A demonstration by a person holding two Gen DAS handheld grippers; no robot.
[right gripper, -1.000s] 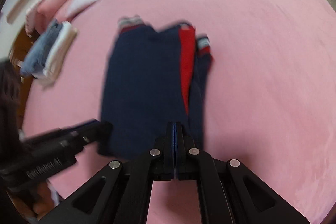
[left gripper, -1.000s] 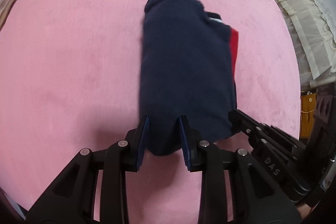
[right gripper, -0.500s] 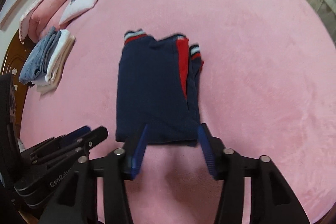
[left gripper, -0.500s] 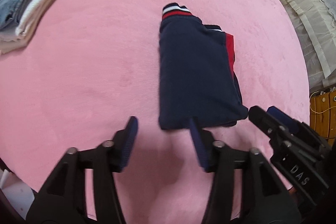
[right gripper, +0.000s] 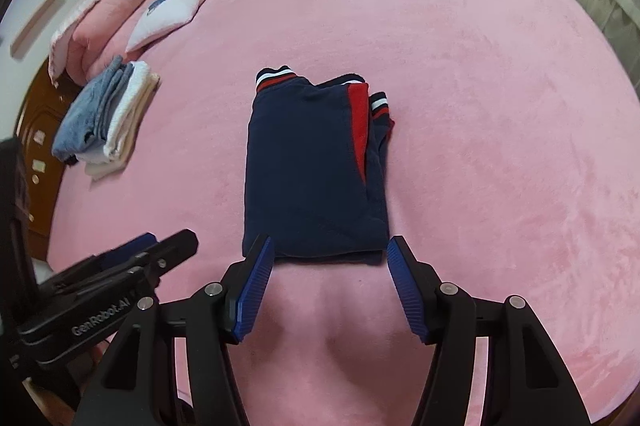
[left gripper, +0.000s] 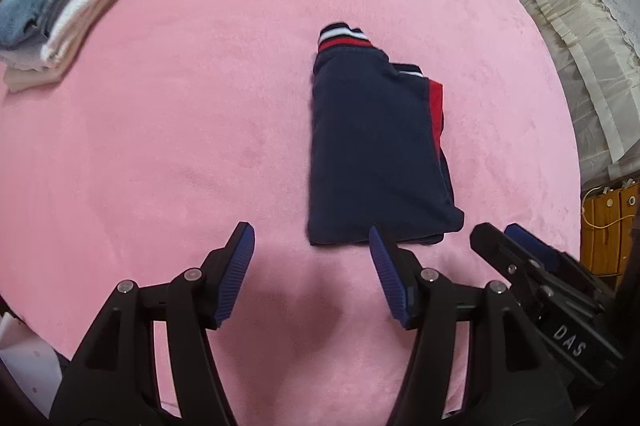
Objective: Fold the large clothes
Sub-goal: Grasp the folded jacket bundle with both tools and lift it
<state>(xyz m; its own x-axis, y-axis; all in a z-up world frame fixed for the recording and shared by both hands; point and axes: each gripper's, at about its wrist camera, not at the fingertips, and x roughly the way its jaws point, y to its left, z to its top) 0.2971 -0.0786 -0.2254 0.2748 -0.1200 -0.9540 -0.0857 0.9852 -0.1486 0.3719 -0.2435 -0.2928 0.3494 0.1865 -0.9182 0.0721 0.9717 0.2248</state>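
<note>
With both claws spread wide and holding nothing, the left gripper (left gripper: 312, 266) and right gripper (right gripper: 330, 266) hover just short of the folded navy garment (right gripper: 312, 166); this fold looks finished, so stacking it seems next.

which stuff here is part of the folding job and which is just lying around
Part of the job:
- folded navy garment with red panel and striped cuffs
- left gripper, open
- right gripper, open

Lying about:
- stack of folded blue and white clothes
- white pillow
- rolled pink quilt
</note>
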